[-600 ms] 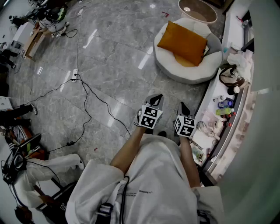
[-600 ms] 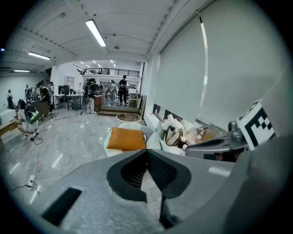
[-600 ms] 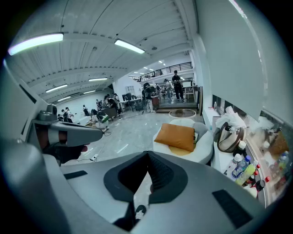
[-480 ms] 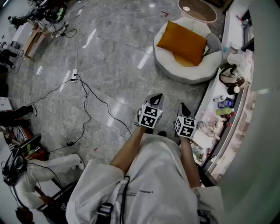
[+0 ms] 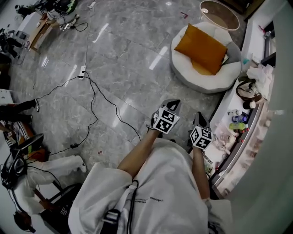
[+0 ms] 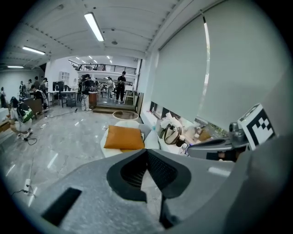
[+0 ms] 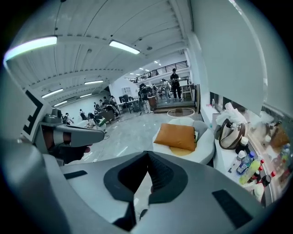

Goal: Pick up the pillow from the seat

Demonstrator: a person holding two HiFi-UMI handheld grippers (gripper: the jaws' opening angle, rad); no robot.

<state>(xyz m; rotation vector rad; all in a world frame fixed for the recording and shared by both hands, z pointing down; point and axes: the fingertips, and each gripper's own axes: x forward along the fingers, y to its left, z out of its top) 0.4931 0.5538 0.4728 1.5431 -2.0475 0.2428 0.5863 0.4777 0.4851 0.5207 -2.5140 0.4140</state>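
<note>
An orange pillow (image 5: 201,47) leans on a round white seat (image 5: 207,77) at the far right of the floor. It also shows ahead in the left gripper view, pillow (image 6: 123,137), and in the right gripper view, pillow (image 7: 176,136) on the seat (image 7: 203,147). My left gripper (image 5: 172,104) and right gripper (image 5: 199,119) are held side by side in front of my body, well short of the seat. Both point toward it. The left gripper (image 6: 146,151) is shut with nothing in it. The right gripper (image 7: 147,155) is shut and empty too.
Black cables (image 5: 91,98) trail across the grey marble floor on the left. A long counter (image 5: 242,114) with bottles and a handbag (image 5: 248,89) runs along the right. A round side table (image 5: 219,13) stands behind the seat. A person (image 5: 20,137) sits at far left.
The head view has shifted a little: seat, pillow and both grippers sit slightly further right and lower in the picture. Both grippers stay shut and empty.
</note>
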